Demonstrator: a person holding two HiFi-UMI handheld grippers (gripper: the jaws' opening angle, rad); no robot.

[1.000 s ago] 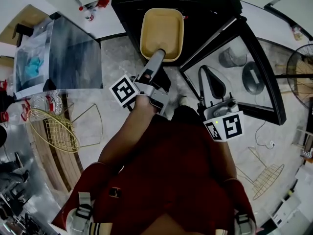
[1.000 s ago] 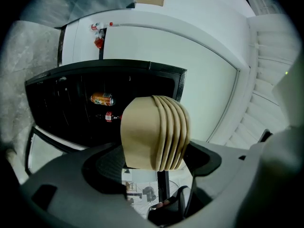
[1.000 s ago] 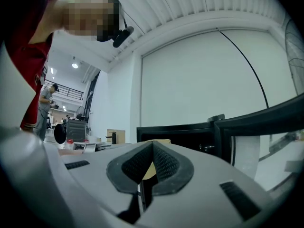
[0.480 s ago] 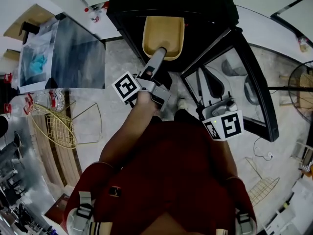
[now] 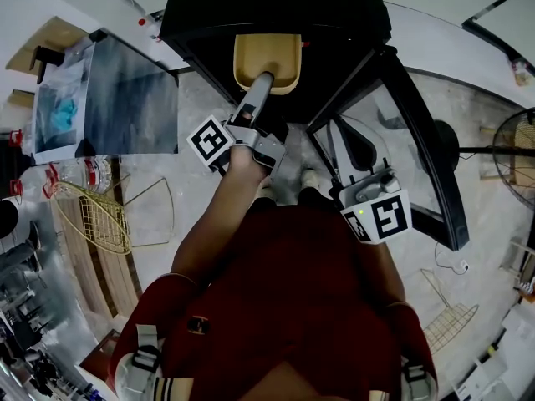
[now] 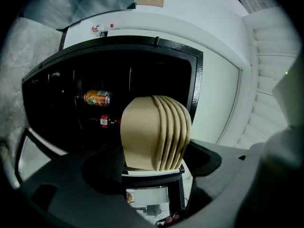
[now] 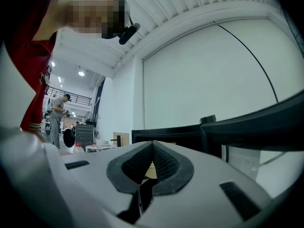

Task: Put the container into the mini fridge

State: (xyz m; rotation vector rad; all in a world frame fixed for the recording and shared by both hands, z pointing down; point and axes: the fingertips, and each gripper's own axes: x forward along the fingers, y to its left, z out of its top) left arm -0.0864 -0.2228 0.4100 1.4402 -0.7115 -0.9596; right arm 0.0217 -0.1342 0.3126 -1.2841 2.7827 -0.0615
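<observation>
A tan plastic container (image 5: 266, 57) hangs at the mouth of the black mini fridge (image 5: 276, 11), partly inside the opening. My left gripper (image 5: 262, 82) is shut on its near rim. In the left gripper view the ribbed container (image 6: 154, 132) stands upright in the jaws of that gripper (image 6: 153, 169), with the dark fridge interior (image 6: 66, 113) behind it. An orange can (image 6: 97, 98) and a red can (image 6: 105, 121) lie inside. My right gripper (image 5: 368, 192) hangs back beside the open fridge door (image 5: 418, 149); in its own view the right gripper (image 7: 152, 151) is shut with nothing in it.
The glass fridge door swings out to the right. A dark glass-fronted cabinet (image 5: 129, 90) stands to the left. Gold wire baskets (image 5: 92, 215) (image 5: 456, 316) lie on the floor on both sides, and a fan (image 5: 514, 153) stands far right.
My left gripper has carried the container forward, from in front of the fridge to partly inside its opening. The right gripper has stayed by the door.
</observation>
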